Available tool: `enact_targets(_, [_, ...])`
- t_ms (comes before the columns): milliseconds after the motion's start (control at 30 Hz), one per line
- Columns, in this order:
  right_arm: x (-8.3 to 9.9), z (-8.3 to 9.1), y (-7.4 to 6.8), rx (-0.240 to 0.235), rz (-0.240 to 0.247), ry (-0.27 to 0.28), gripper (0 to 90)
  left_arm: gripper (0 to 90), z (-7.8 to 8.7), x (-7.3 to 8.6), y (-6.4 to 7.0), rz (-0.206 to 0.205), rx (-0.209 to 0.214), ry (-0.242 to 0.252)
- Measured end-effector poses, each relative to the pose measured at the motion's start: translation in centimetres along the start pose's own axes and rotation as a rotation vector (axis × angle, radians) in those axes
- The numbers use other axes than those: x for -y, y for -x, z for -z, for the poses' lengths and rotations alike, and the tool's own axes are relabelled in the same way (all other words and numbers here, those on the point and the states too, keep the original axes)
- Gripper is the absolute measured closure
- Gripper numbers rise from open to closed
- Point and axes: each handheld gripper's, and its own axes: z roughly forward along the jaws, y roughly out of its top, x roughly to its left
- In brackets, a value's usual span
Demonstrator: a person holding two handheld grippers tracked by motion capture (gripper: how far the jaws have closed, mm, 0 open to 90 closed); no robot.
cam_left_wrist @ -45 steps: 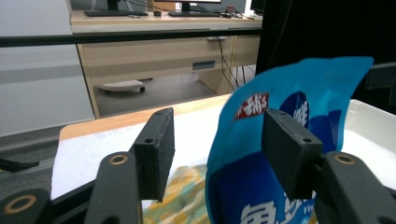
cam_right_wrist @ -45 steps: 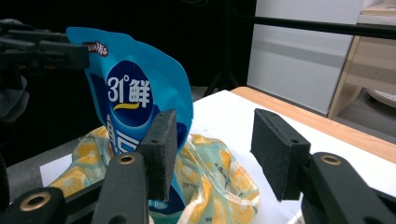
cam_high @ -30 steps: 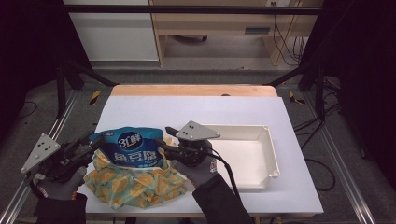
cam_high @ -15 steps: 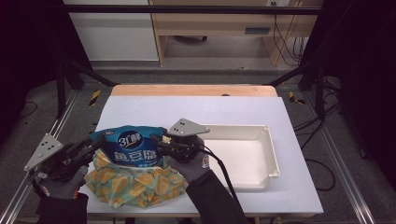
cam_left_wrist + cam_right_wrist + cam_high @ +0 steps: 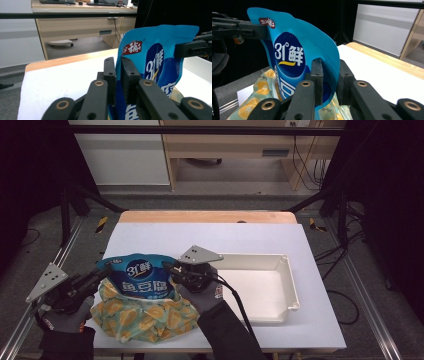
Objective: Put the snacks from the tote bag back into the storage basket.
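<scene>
1. Two tongs on one blue pouch (image 5: 141, 281), high view: left gripper (image 5: 98, 273) grips its left edge, right gripper (image 5: 169, 268) its right edge. The pouch stands upright between them, over an orange-print bag (image 5: 142, 316) lying on the white table (image 5: 260, 240). A white tray (image 5: 280, 290) sits just beyond the right gripper, on its outer side, empty.
2. Left gripper view: left gripper (image 5: 118, 75) jaws narrow, closed on the pouch (image 5: 160, 57) edge, which runs up from between them. The other tong's jaw tip pinches the far edge, upper right. Table (image 5: 62, 75) ahead of the jaws.
3. Right gripper view: right gripper (image 5: 330, 77) jaws narrow, clamped on the curved pouch (image 5: 292, 57) edge. The other tong holds the far top corner. Orange-print bag (image 5: 259, 100) below the jaws.
4. Step, my guess: pouch held two-handed, either coming out of or going into the print bag; mouth hidden, cannot tell which.
5. Next move needs both grips kept firm and hands moving together, so the film doesn't slip or buckle.
</scene>
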Motion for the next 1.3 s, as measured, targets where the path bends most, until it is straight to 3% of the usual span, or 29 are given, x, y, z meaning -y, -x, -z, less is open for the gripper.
enact_targets(133, [0.0,0.0,0.0,0.006,-0.001,-0.002,86.8,87.6,-0.1,-0.1,0.2,-0.006,-0.005,-0.005])
enact_targets(333, [-0.4,0.1,-0.3,0.007,0.022,-0.023,90.0,89.8,-0.2,-0.2,0.4,-0.002,-0.021,-0.008])
enact_targets(667, [-0.7,0.2,-0.4,0.019,0.021,-0.015,90.0,90.0,0.1,-0.8,0.7,-0.003,-0.022,0.010])
enact_targets(1300, [-3.1,1.3,-0.8,0.029,0.051,0.025,90.0,90.0,1.0,-3.0,1.0,-0.011,-0.014,0.056])
